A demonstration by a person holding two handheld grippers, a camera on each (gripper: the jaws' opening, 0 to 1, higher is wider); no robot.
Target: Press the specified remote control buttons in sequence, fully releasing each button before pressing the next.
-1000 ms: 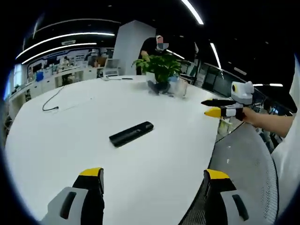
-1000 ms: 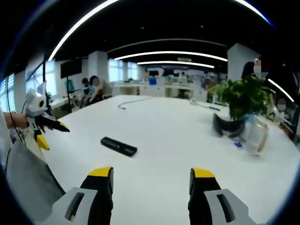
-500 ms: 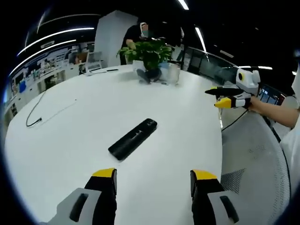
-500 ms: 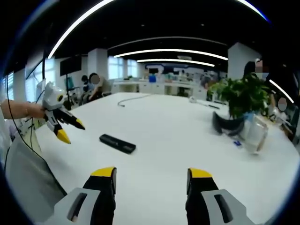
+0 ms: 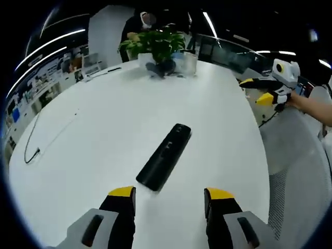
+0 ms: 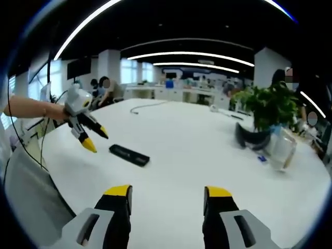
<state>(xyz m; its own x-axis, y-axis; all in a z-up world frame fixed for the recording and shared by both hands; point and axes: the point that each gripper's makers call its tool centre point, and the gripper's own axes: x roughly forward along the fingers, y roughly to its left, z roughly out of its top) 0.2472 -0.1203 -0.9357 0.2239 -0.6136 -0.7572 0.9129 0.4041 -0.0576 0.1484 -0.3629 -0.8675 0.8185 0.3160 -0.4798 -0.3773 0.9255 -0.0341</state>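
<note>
Left gripper view is showing the left gripper (image 5: 169, 199) hanging with jaws apart and gripping nothing, the remote (image 5: 164, 156) lying on the table (image 5: 93, 135) just ahead between the jaw tips, its near end almost under them. Over in the right gripper view the right gripper (image 6: 167, 198) is waiting, jaws likewise spread and holding nothing, well back from the remote. I'd say the approach is under way and no button is being pressed yet; next comes lowering one tip onto the first button, with nothing blocking, the plant (image 5: 154, 45) and cable (image 5: 46, 137) sitting far beyond.
</note>
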